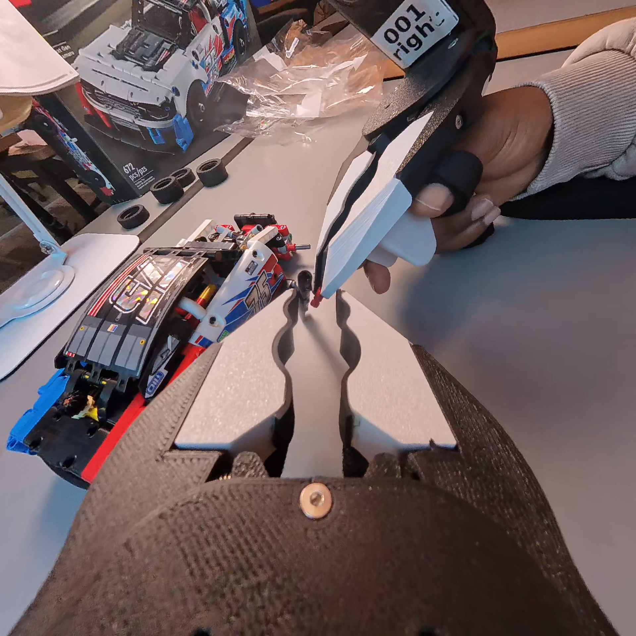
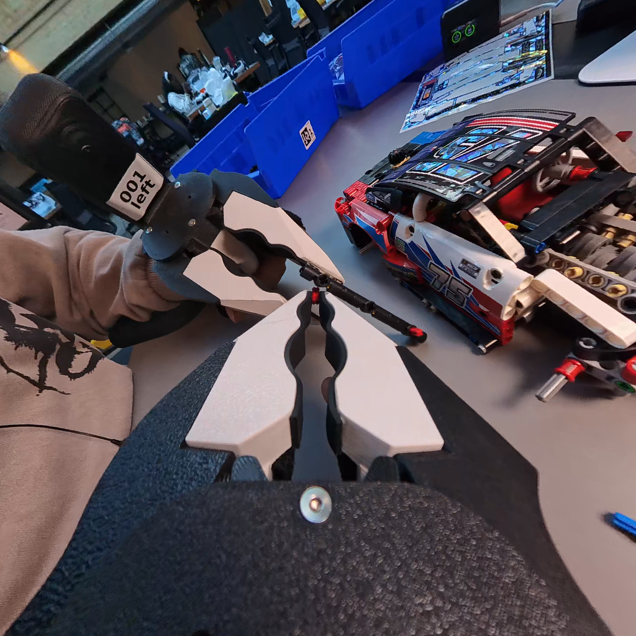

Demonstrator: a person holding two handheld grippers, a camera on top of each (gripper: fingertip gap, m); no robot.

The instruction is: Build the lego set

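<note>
My right gripper (image 2: 313, 295) is shut on a small red pin (image 2: 315, 296). The pin tip sits at a black rod (image 2: 361, 303) with a red end that runs low over the grey table (image 2: 447, 481). My left gripper (image 1: 315, 295) is open. The rod (image 1: 304, 282) shows end-on beside its left fingertip; I cannot tell if they touch. The right gripper (image 1: 318, 290) comes in from the upper right with the red pin (image 1: 316, 300). The left gripper also shows in the right wrist view (image 2: 314, 292). The part-built race car (image 1: 155, 309) (image 2: 481, 241) lies beside the grippers.
The set's box (image 1: 137, 86), several black tyres (image 1: 168, 189) and an empty plastic bag (image 1: 309, 86) sit at the back. A white lamp base (image 1: 51, 292) is at the left. Blue bins (image 2: 292, 137), a sticker sheet (image 2: 481, 69), a loose sub-assembly (image 2: 568, 375) and a blue piece (image 2: 623, 523) lie around.
</note>
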